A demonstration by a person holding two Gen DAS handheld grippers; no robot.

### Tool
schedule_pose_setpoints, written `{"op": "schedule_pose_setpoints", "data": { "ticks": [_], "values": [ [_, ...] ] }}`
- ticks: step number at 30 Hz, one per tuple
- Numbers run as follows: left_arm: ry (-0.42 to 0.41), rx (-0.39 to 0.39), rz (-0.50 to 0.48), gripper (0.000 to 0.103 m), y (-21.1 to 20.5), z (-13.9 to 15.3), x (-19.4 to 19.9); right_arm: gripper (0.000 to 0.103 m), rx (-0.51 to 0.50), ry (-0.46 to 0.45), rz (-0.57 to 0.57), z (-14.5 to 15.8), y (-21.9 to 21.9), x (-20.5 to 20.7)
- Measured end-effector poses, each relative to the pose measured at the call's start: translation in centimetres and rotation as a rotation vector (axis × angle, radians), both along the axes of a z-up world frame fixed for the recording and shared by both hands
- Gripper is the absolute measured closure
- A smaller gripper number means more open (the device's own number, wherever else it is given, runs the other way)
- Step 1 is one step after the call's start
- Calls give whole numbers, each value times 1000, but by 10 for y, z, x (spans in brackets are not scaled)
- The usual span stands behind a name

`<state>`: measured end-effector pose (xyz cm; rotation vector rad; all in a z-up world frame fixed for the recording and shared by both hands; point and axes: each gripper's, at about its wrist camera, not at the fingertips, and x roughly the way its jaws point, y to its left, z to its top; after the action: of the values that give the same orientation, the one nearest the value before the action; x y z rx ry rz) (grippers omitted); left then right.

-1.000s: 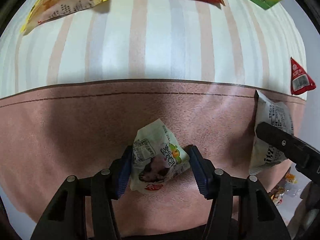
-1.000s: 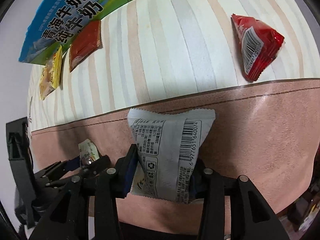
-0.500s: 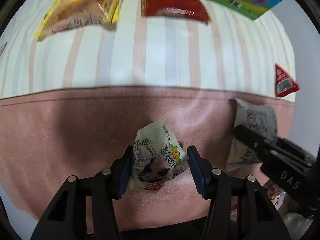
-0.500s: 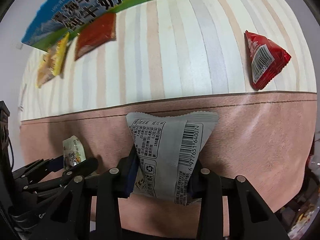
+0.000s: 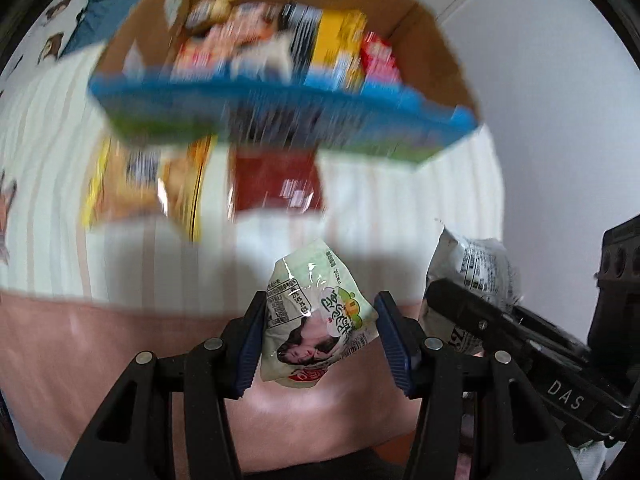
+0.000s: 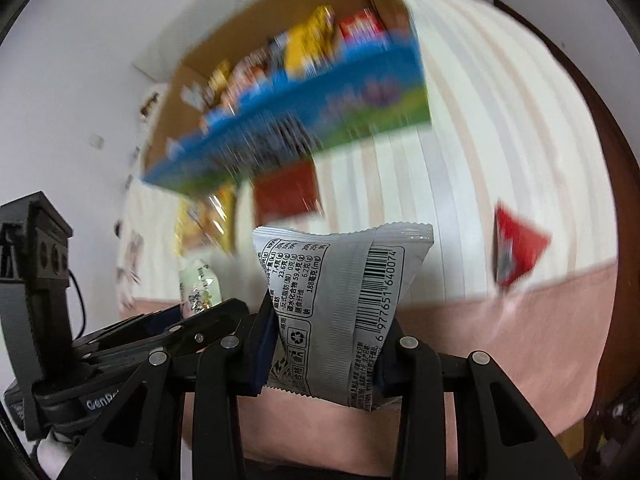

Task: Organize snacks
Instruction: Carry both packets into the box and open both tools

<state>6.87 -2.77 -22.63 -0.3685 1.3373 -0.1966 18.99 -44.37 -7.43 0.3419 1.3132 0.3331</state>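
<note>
My left gripper [image 5: 320, 340] is shut on a small green-and-white snack packet [image 5: 316, 316], held above the pink band of the cloth. My right gripper [image 6: 320, 344] is shut on a grey-white snack packet [image 6: 340, 304] with a barcode, and that grey-white packet [image 5: 472, 268] also shows at the right of the left wrist view. The green packet [image 6: 200, 286] shows at the left of the right wrist view. Ahead stands an open cardboard box [image 5: 440, 52] with a blue and green front, filled with several snacks; the same box [image 6: 312, 24] appears blurred in the right wrist view.
A yellow packet [image 5: 148, 184] and a dark red packet [image 5: 276, 184] lie on the striped cloth [image 5: 400, 200] in front of the box. A red triangular packet [image 6: 516, 248] lies at the right. A white wall stands behind the box.
Both grippers have risen off the cloth with their packets and tilted up. The box, out of view before, now fills the top of both views. The right jaws closed tighter on the grey packet.
</note>
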Motion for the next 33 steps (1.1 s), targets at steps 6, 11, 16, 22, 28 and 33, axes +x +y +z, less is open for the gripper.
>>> {"op": "schedule_pose_setpoints", "data": {
  "ticks": [6, 11, 16, 22, 28, 33],
  "values": [
    [-71, -44, -8, 52, 37, 50, 87, 62, -14, -102, 39, 54, 13, 71],
    [-25, -39, -13, 52, 37, 47, 166, 62, -75, -102, 63, 55, 33, 142],
    [86, -35, -20, 52, 37, 12, 214, 62, -101, -24, 65, 25, 42, 180],
    [200, -42, -29, 51, 38, -30, 234, 59, -67, 81, 34, -19, 42, 199],
    [231, -7, -40, 12, 42, -51, 243, 16, -103, 164, 87, -43, 51, 203],
    [215, -6, -44, 11, 44, -45, 242, 11, -139, 148, 102, -40, 58, 204]
  ]
}}
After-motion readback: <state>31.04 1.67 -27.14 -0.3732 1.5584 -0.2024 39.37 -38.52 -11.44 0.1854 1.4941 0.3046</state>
